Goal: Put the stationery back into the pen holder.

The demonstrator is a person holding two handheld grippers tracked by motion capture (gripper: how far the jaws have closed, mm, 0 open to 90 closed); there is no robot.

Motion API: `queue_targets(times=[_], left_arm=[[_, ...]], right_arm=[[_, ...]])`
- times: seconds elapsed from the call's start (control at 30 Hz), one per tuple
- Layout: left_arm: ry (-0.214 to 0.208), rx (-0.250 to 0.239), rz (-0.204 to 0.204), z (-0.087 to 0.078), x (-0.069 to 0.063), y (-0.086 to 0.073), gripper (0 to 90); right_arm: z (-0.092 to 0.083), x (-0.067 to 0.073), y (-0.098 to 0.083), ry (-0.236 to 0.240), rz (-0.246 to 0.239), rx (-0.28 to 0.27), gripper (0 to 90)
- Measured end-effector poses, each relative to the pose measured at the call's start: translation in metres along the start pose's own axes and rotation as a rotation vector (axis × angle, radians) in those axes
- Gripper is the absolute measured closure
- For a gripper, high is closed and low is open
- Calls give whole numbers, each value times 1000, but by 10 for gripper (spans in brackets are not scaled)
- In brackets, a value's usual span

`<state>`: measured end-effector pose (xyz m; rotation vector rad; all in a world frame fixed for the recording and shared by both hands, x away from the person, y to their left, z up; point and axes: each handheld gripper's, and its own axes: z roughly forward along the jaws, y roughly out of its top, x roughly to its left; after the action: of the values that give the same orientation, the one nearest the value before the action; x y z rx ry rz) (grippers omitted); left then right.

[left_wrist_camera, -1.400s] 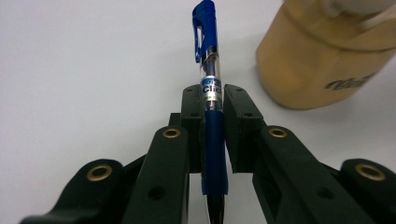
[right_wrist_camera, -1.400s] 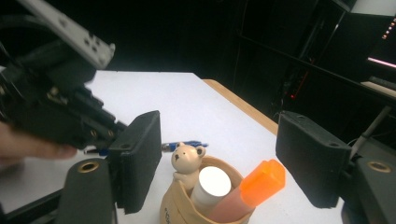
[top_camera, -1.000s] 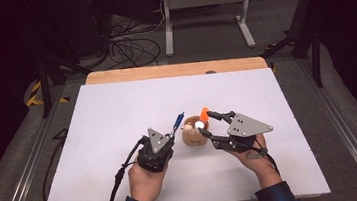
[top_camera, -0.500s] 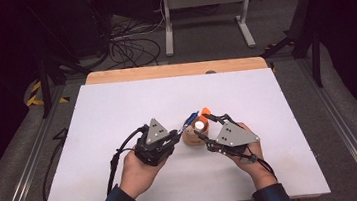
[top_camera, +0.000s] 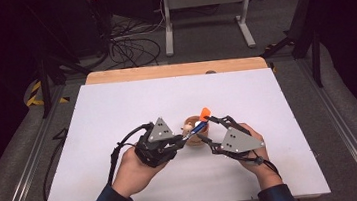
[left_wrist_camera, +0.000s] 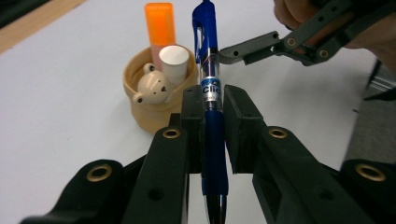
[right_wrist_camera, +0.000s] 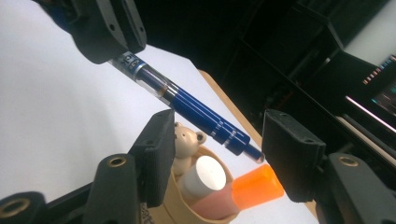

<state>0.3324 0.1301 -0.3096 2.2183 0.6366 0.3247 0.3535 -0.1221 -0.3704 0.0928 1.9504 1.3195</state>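
Our left tool [left_wrist_camera: 212, 121] has its jaws pressed onto a blue pen [left_wrist_camera: 210, 88], pinching it at the barrel just below the printed label, so the clip end sticks out past the jaws. In the high view the left tool [top_camera: 178, 141] sits near the middle of the white worktop [top_camera: 117, 107], and the pen [top_camera: 193, 130] slants from it towards a small tan holder [top_camera: 195, 140]. In the right gripper view the pen [right_wrist_camera: 187, 105] hangs tilted above the holder, its far end apart from the things inside.

Our right tool [right_wrist_camera: 215, 154] has its jaws spread, one on each side of the holder [right_wrist_camera: 187, 205]; whether they touch its wall we cannot tell. In the high view the right tool [top_camera: 210, 132] reaches in from the right, just beside the holder.

The holder [left_wrist_camera: 154, 114] carries a little bear figure [left_wrist_camera: 152, 88] at its rim, and inside stand a white-capped stick [left_wrist_camera: 174, 63] and an orange-capped marker [left_wrist_camera: 160, 25], which leans outward. These two fill much of the opening under the pen's end.

Beyond the worktop lie a wooden strip [top_camera: 173, 71] along its far edge, loose cables [top_camera: 130, 45] on the floor and a grey metal stand [top_camera: 207, 7].
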Motion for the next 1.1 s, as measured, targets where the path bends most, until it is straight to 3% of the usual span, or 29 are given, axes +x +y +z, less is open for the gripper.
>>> queue_targets(times=[0.3,0.4,0.73,1.1], left_arm=[[-21,40,47,1,-2,8,795],[-17,52,57,3,-3,9,795],[-30,43,67,1,0,10,794],[-51,13,62,-5,2,11,791]], right_arm=[[1,4,0,33,-77,14,518],[3,6,0,23,-106,27,548],[3,9,-1,5,-158,58,636],[6,14,-3,29,-200,88,727]])
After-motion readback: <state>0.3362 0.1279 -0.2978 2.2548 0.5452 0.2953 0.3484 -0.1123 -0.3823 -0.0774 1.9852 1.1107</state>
